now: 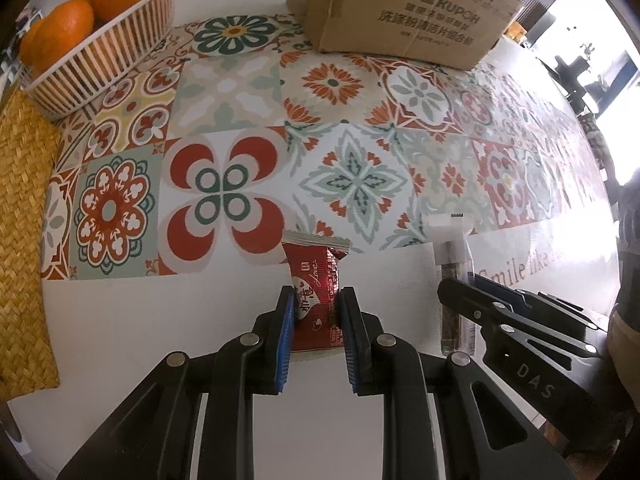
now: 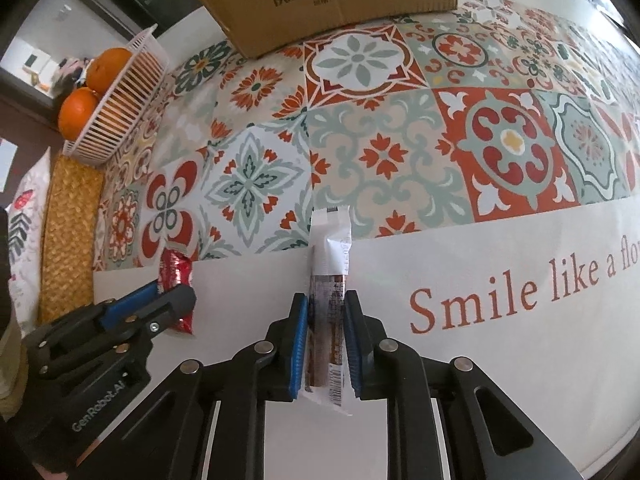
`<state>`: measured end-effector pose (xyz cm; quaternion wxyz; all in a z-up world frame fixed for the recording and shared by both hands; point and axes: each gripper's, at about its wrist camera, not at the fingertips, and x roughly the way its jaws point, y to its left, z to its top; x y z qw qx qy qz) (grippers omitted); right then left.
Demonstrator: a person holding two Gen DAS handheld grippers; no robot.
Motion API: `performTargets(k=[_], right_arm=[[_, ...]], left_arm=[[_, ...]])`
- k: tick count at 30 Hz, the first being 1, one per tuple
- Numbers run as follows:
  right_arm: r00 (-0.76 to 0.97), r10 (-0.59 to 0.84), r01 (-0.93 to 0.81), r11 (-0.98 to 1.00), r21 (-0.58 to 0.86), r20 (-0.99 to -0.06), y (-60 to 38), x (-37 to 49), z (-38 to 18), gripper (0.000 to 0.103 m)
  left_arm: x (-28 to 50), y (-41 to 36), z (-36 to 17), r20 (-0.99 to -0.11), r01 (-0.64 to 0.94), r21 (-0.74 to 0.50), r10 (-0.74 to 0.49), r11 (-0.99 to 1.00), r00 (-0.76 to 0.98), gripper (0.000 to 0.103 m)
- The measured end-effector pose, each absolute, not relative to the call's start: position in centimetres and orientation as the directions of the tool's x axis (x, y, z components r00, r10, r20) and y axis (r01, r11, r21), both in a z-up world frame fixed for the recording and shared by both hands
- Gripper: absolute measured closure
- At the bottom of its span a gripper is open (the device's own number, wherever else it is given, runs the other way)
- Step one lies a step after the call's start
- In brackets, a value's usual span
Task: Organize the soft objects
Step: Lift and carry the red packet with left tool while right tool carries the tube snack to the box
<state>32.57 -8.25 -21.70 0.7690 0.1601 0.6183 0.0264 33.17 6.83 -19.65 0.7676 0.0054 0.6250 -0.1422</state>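
Observation:
My left gripper (image 1: 317,300) is shut on a red snack packet (image 1: 316,276) with white lettering, over the white front strip of the tablecloth. My right gripper (image 2: 326,304) is shut on a long narrow stick packet (image 2: 329,264), white at the far end and brown below. The right gripper (image 1: 468,286) and its stick packet (image 1: 452,248) also show at the right of the left wrist view. The left gripper (image 2: 172,292) and the red packet (image 2: 174,268) show at the left of the right wrist view. A cardboard box (image 1: 396,4) stands at the far side of the table.
A white slatted basket (image 1: 100,56) of oranges (image 1: 64,32) stands at the far left, next to a woven straw mat (image 1: 24,240). The patterned tablecloth (image 1: 248,112) covers the table. The box (image 2: 320,0) and the basket (image 2: 120,96) also show in the right wrist view.

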Motion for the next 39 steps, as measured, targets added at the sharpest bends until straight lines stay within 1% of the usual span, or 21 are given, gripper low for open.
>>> performTargets(k=[9,18,31,39], right_arm=[[0.297,0.273,0.149,0.933,0.327,-0.915,-9.9,31.9,-19.1,0.084],[0.39,0.27,0.119,0.933,0.339,-0.88,-11.5,32.6,-15.4,0.084],[0.558,0.281,0.038,0.931,0.362,-0.781,-14.0,35.1,-8.2,0.084],[0.615,0.307,0.01,0.918,0.396,-0.726,-16.2,37.2,-5.2,0.084]], left_arm=[[33.1,5.4,-17.4,-0.942,0.243,-0.197,-0.252,0.95,0.222,0.08],[34.1,3.9,-13.3,-0.908,0.266,-0.192,-0.274,0.945,0.316,0.08],[37.1,1.5,-6.6,-0.833,0.265,-0.202,-0.308,0.943,0.459,0.08],[39.3,-0.3,-3.3,-0.798,0.264,-0.187,-0.303,0.946,0.521,0.08]])
